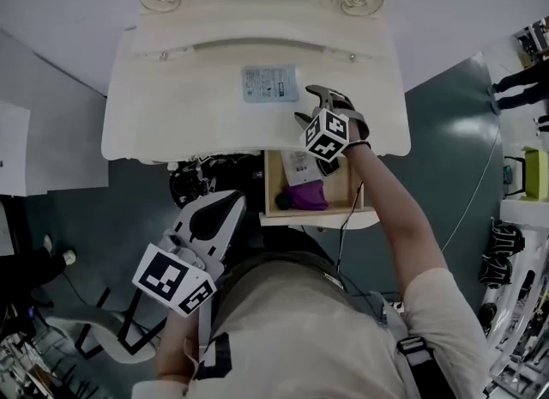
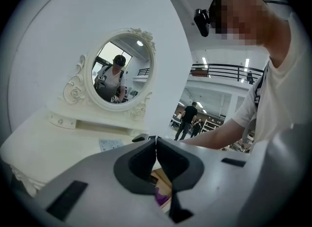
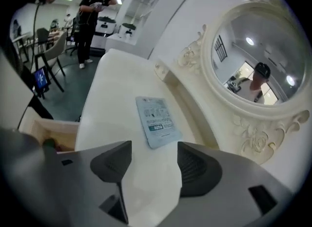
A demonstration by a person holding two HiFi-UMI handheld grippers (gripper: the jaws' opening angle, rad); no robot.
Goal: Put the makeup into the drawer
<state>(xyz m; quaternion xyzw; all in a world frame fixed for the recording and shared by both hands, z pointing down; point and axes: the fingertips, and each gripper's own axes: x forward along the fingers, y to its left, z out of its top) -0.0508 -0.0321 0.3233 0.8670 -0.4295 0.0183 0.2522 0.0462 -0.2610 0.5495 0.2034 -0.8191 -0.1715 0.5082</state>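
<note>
Hovering with jaws spread and empty, the right gripper (image 3: pixel 154 155) has the flat makeup sachet (image 3: pixel 157 121) just ahead on the table (image 3: pixel 113 85); best to pinch its near edge squarely. Behind it the drawer (image 1: pixel 268 187) stands open; farther back, the left gripper (image 2: pixel 156 148) is clenched empty.

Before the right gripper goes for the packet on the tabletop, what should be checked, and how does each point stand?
1. Right gripper jaws apart with nothing between them: ok.
2. Packet lies flat on the tabletop, ahead of the open jaws, with nothing on it: ok.
3. Drawer is pulled open: ok.
4. Free room in the drawer beside the purple item: cannot tell, the right gripper covers part of it.
5. Left gripper is shut, empty and held back from the table: ok.
</note>
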